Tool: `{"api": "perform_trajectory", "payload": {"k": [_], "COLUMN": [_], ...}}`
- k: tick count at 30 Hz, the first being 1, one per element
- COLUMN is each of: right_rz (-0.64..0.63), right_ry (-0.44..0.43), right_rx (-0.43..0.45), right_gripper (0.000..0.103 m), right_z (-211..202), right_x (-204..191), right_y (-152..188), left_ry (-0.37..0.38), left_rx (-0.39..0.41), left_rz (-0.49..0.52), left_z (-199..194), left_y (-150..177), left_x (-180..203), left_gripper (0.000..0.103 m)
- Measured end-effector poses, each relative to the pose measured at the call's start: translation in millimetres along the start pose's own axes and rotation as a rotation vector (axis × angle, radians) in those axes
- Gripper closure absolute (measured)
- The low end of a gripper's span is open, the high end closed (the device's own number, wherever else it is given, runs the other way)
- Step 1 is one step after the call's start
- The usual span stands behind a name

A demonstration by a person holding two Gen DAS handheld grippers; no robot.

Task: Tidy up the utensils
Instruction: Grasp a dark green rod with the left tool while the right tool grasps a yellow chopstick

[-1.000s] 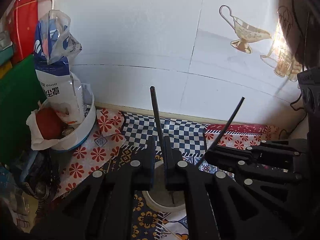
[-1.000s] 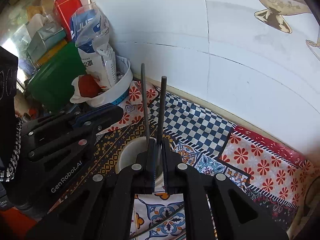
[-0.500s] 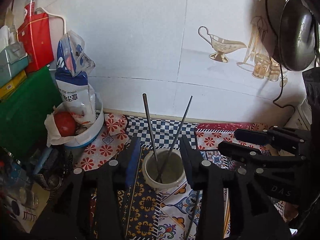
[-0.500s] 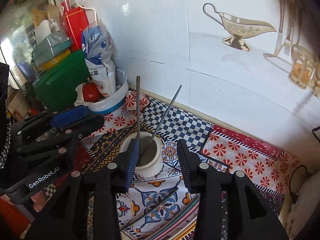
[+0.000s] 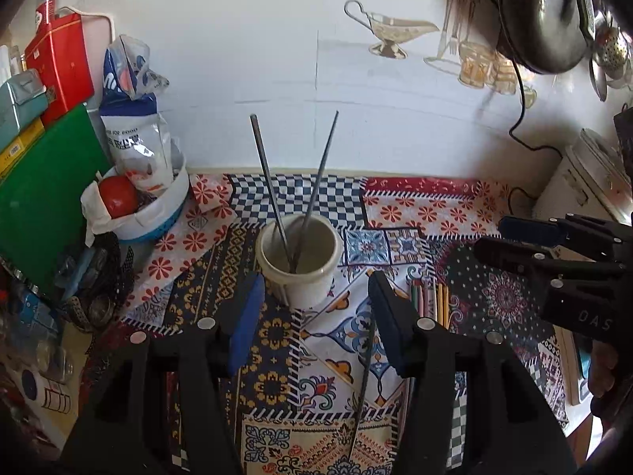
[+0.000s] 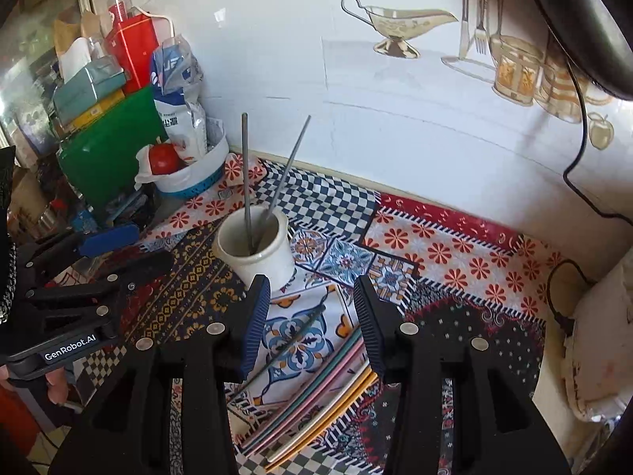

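On patterned cloth (image 5: 415, 213), white cup (image 5: 297, 261), two dark chopsticks (image 5: 269, 182) inside

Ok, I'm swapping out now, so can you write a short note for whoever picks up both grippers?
Left gripper: open, empty, jaws just opened.
Right gripper: open, empty, jaws just opened.
Done: two dark chopsticks stand crossed in the white cup.
Left: one dark chopstick and the coloured chopsticks lie on the patterned cloth, near the right gripper. Put them in the cup next.
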State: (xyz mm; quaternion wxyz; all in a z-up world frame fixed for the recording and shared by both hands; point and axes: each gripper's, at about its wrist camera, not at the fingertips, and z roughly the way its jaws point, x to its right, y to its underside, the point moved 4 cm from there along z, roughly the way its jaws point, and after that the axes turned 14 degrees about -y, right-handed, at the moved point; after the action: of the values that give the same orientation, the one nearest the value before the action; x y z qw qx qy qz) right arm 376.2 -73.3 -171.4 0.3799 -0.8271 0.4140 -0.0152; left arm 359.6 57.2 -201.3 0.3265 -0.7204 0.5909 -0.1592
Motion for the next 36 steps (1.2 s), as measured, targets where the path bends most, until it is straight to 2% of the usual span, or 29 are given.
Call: {"api": "perform_trajectory", "payload": {"k": [5,12,14,16,20,21,28,32,33,36], "right_rz": [0.075,0.178,0.208,0.233,0.255,0.251,0.180,0.194,0.206,0.203], "right_ry": [0.029,0.059,0.064,0.058,0.044,0.045,0.094,0.078,0.074,0.126], "right_rx": [-0.069,-0.245,-0.282,-0.312,-0.337,-0.339,-0.365,-0.343,-0.337,-0.342], "right_gripper": [0.063,0.063,0.063,0.063,0.063,0.063,0.063,0.063,0.066,0.068], "right_z": [9.0,39.4,47.3,55.4,66.1,68.5,79.0,73.8,72.2,70.1], "right_x": [22.8,52.9,58.2,61.1,56.5,54.7,44.7,49.7,53.8,58.9], "right_y": [37.6,105.8,121.7,134.7,144.8,145.5,150.4,152.7,152.6,154.3], "left_ry": [0.027,0.049,0.059,0.077,0.106,0.108,0.140,0.138,0.138,0.137], "left_rx": [-0.094,-0.231,-0.267,-0.301,-0.362,-0.369,-0.376,-0.389,-0.394,-0.386], "left_rz": [0.016,0.051,0.062,0.077,0.108,0.113,0.146,0.163,0.165,0.170], "left_z": [22.7,63.5,73.9,82.8,95.8,97.8,98.8,103.5,105.0,105.7], "left_y": [31.8,74.1,84.2,93.9,108.5,110.4,118.3,121.9,122.1,121.0], "left_x": [14.5,31.6,36.0,42.0,53.4,55.4,68.6,73.3,74.5,77.4], "left_gripper": [0.049,0.050,0.052,0.061,0.078,0.079,0.085,0.085,0.085,0.086]}}
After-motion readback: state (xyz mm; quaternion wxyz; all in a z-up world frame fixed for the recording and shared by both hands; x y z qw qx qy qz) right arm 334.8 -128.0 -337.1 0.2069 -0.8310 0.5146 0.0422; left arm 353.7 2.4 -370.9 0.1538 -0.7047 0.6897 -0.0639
